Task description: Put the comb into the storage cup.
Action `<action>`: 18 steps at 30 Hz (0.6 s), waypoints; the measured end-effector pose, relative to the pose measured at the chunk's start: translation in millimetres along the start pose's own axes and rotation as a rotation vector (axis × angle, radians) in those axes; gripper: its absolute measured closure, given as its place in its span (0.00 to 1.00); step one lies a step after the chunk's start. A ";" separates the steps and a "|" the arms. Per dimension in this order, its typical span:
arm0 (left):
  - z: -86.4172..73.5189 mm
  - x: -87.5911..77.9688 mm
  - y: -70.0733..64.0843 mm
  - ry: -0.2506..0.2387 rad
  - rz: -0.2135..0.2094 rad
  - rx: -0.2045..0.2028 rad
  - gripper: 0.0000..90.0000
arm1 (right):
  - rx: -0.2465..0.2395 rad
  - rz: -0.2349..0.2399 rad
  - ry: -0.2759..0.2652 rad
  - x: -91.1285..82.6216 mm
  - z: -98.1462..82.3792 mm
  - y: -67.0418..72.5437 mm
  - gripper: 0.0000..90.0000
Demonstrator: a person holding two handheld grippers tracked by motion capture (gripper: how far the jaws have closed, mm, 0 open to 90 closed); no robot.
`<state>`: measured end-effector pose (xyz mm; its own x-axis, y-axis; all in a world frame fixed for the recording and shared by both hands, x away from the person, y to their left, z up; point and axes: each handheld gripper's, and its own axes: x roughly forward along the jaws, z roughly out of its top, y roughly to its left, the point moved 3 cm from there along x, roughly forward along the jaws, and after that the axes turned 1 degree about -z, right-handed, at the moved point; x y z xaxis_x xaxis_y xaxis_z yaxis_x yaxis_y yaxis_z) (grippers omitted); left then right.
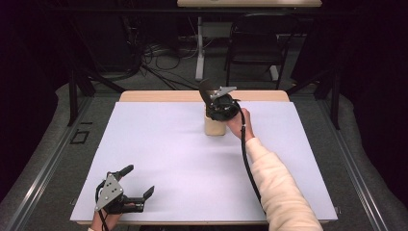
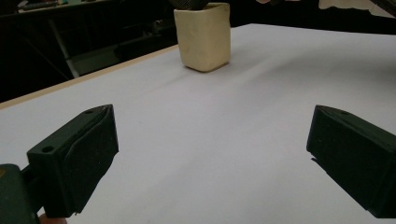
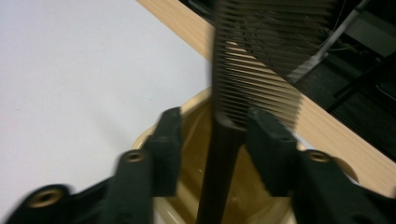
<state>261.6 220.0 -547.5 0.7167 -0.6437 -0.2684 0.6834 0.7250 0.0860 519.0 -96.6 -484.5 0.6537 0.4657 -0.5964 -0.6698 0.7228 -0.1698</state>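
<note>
Between my right gripper's [image 3: 212, 149] half-open jaws, a black comb [image 3: 252, 70] is standing free in the cream cup [image 3: 191, 109], touching neither pad.

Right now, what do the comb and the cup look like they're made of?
Comb: probably hard plastic, black and smooth, with thin, evenly moulded teeth. Cup: cream, matte, with thick walls and rounded corners; could be ceramic or plastic, the look leaves it open.

There are no words, numbers, labels or signs to read here. The cup [image 2: 203, 36] near the far edge of the table [image 1: 159, 159] is plain, with nothing written on it.
</note>
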 end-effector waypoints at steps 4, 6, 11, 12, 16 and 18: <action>0.1 0.2 -0.3 0.000 -0.001 -0.001 0.02 | 0.011 0.015 0.006 -7.7 0.0 0.9 0.42; 0.1 0.3 -0.3 0.000 -0.001 -0.001 0.02 | 0.014 0.030 0.002 -11.0 0.2 1.0 0.37; -0.1 0.2 0.1 -0.002 -0.003 -0.001 0.02 | 0.030 0.058 -0.013 -19.5 1.6 3.4 0.28; 0.0 0.0 0.2 -0.002 -0.003 0.001 0.02 | 0.030 0.061 -0.010 -21.2 1.7 4.1 0.26; -0.2 -1.0 -0.3 -0.004 -0.003 -0.003 0.02 | 0.024 0.083 -0.006 -27.0 1.6 7.7 0.20; -0.1 -1.4 -0.2 -0.006 -0.003 -0.002 0.02 | 0.026 0.106 -0.002 -29.7 0.8 9.5 0.16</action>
<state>260.4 220.8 -547.2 0.7158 -0.6470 -0.2628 0.6849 0.7239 0.0831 493.5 -103.2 -467.8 0.5801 0.5412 -0.6088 -0.7260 0.6824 -0.0851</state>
